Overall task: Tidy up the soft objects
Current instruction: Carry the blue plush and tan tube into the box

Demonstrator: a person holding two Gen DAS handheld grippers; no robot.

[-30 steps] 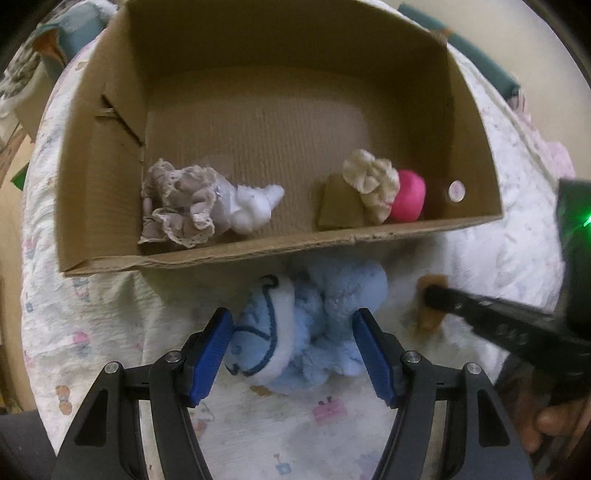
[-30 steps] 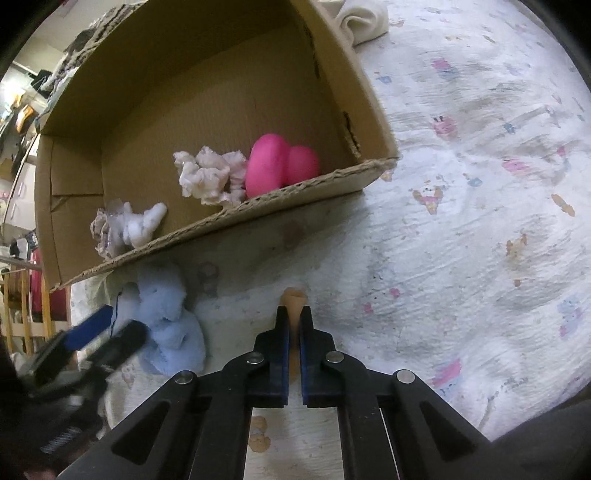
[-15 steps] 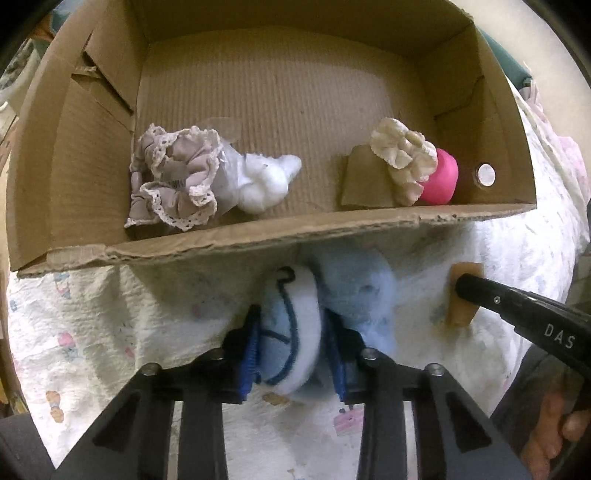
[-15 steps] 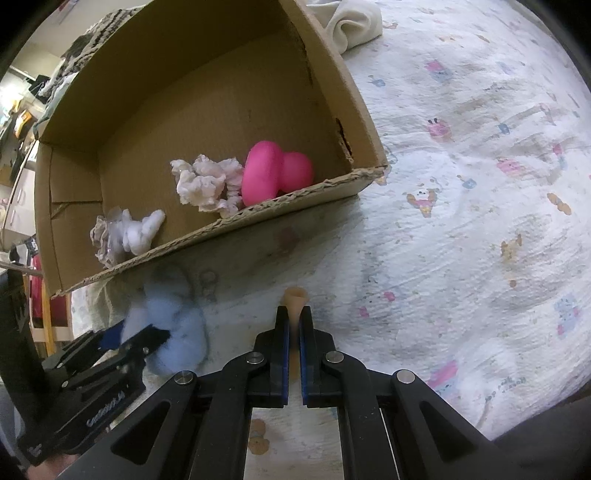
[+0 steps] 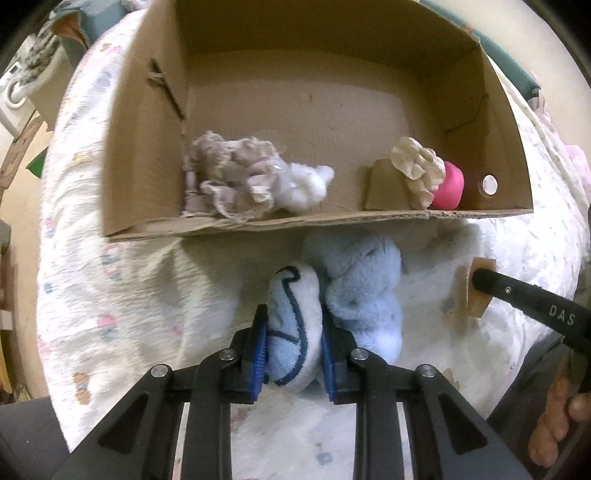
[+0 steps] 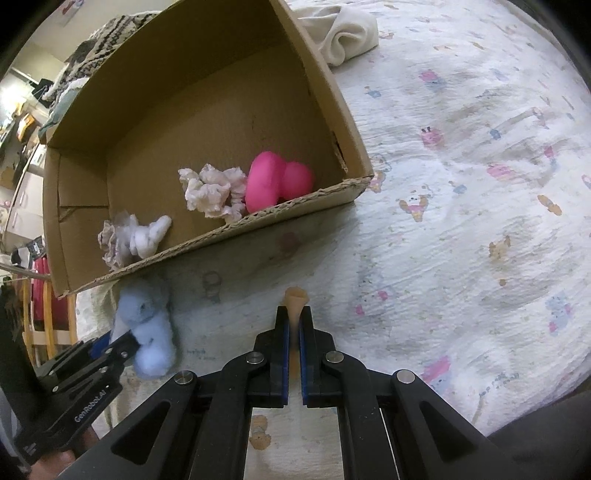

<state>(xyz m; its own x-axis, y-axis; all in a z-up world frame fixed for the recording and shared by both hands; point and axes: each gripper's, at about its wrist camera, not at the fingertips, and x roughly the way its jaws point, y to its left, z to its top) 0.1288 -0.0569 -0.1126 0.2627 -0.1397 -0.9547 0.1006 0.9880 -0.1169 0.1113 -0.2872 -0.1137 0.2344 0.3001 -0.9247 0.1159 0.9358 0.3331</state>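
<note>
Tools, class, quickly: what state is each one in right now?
Left tool: closing on the blue plush, pads pressing it.
Right tool: shut on a tan piece.

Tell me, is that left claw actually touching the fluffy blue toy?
Touching. In the left wrist view the left gripper is closing, and both blue pads press into the blue plush toy, squeezing it narrow.

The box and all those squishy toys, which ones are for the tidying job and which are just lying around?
For the job: cardboard box; blue plush toy squeezed in the closing left tool; small tan piece in the shut right tool; lacy doll, cream ruffle and pink toy in the box.

Lying about: cream cloth; printed bedspread.
</note>
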